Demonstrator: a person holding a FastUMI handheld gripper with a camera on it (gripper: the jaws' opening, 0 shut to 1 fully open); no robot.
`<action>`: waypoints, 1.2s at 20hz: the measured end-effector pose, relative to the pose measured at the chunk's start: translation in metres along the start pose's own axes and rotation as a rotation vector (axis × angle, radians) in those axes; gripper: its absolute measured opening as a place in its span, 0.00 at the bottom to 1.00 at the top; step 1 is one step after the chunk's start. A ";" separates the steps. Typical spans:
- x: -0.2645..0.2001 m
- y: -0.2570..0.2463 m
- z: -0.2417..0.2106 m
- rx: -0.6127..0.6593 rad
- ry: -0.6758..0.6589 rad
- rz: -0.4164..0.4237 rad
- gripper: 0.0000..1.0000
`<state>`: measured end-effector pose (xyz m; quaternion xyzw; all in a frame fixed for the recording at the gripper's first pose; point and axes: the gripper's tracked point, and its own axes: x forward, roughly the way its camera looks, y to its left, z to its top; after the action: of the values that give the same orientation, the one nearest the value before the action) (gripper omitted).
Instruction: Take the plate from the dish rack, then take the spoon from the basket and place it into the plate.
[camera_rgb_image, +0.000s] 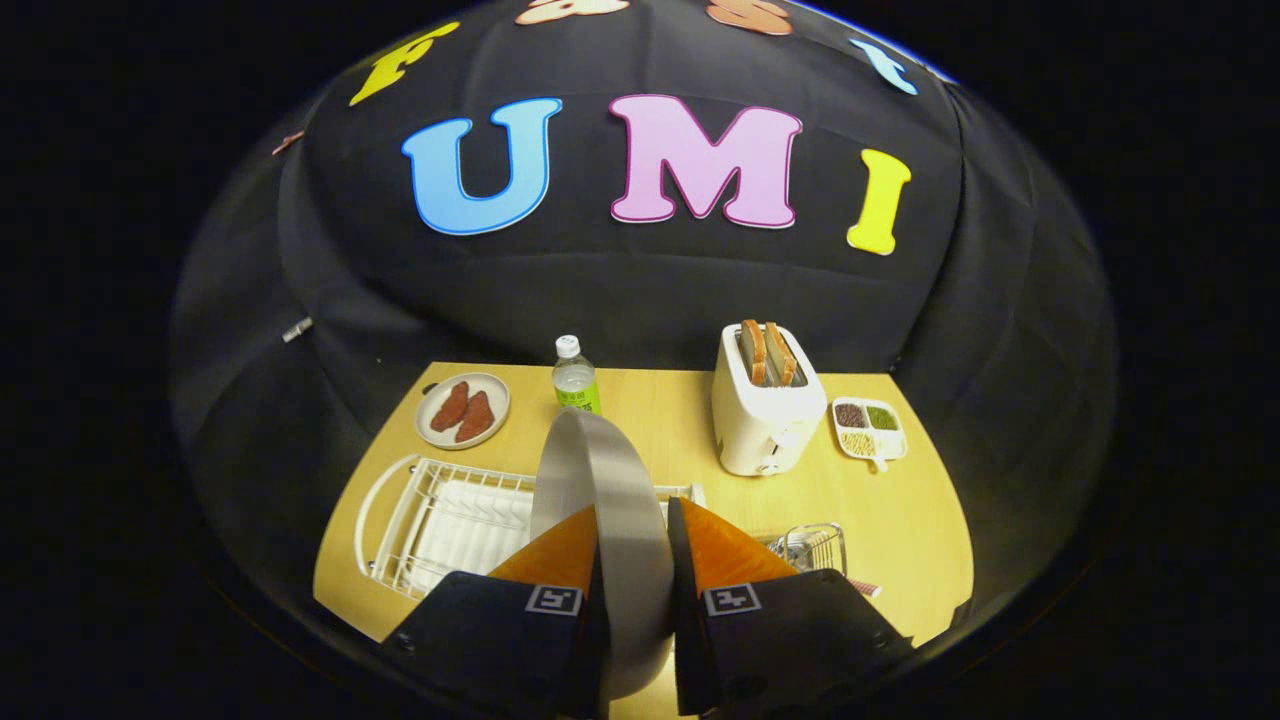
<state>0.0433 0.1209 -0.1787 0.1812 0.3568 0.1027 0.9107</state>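
Observation:
My gripper (632, 525) is shut on a grey plate (600, 470), which stands on edge between the two fingers and rises ahead of them. The plate is lifted above the white wire dish rack (440, 515), which lies below and to the left of the fingers on the wooden table (900, 520). A small wire basket (815, 548) sits just right of the right finger; a red-and-white handle sticks out beside it. I cannot make out the spoon itself.
Beyond the rack stand a small plate with two brown pieces of food (462, 410), a clear bottle with a green label (575, 378), a white toaster holding two bread slices (765, 410) and a divided white dish of seasonings (868, 428).

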 end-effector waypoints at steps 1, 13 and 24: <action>-0.010 -0.003 -0.004 0.033 0.009 0.029 0.29; -0.092 -0.095 -0.136 0.311 0.214 0.143 0.29; -0.075 -0.139 -0.272 0.485 0.415 0.174 0.29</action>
<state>-0.1898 0.0398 -0.3741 0.3977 0.5321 0.1267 0.7366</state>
